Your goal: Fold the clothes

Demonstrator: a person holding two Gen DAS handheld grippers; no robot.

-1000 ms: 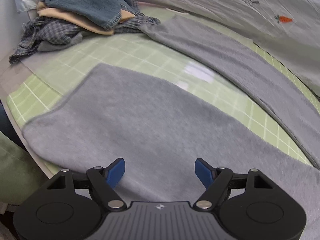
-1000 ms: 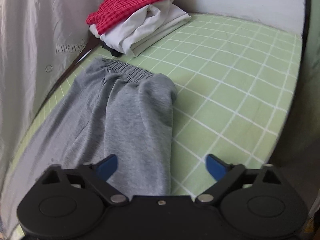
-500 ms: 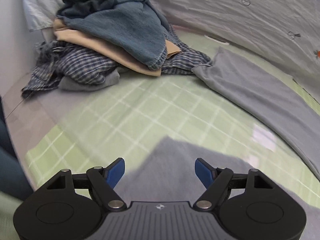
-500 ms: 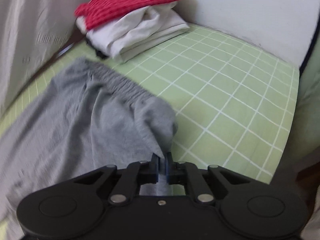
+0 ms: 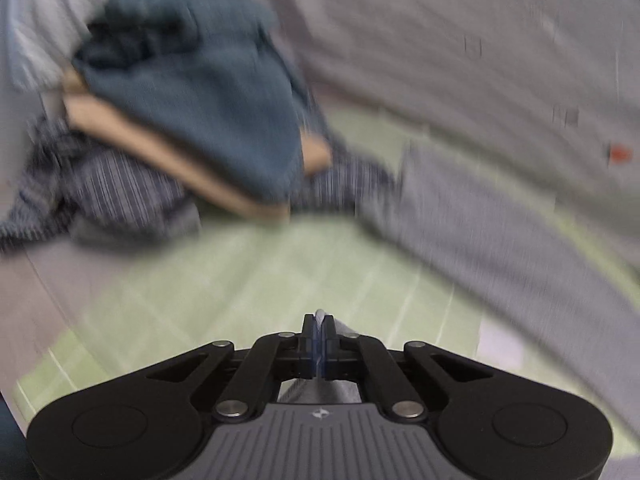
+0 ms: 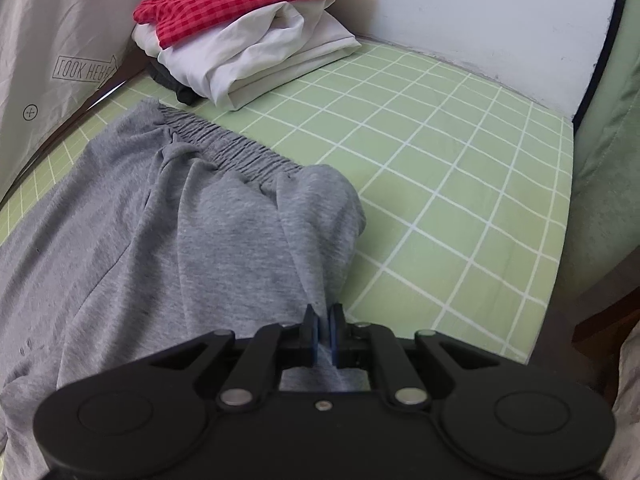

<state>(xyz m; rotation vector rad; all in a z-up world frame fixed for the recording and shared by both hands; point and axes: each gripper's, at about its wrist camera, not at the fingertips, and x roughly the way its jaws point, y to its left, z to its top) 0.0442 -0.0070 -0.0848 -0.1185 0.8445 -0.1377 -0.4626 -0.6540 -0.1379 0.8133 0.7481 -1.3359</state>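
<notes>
Grey sweatpants (image 6: 192, 240): spread flat on the green checked surface (image 6: 460, 184), elastic waistband (image 6: 240, 152) at the far end in the right wrist view, legs trailing off toward the left hand.
Long axis: from the waistband on the right-hand side to the leg ends on the left-hand side, roughly along the line between the two hands.
Right hand-held gripper (image 6: 325, 334): pressed together on the near side edge of the sweatpants, just below the waistband corner; grey cloth visible between the pads.
Left hand-held gripper (image 5: 319, 344): pressed together on a thin fold of grey cloth, judged to be the near leg's hem; view blurred.
Far leg (image 5: 500, 232): lying flat beyond the left hand-held gripper, running diagonally toward the unfolded pile (image 5: 192, 120).
Nearer hand: right for the waist end, left for the leg end; each already at its own end.
Coming move, judged: near edge carried away from the person and over onto the far leg, halving the sweatpants lengthwise.
Risk: uneven lift between the two ends, leaving a skewed fold.
Folded stack (image 6: 248, 40): red checked and white pieces, well behind the waistband.
</notes>
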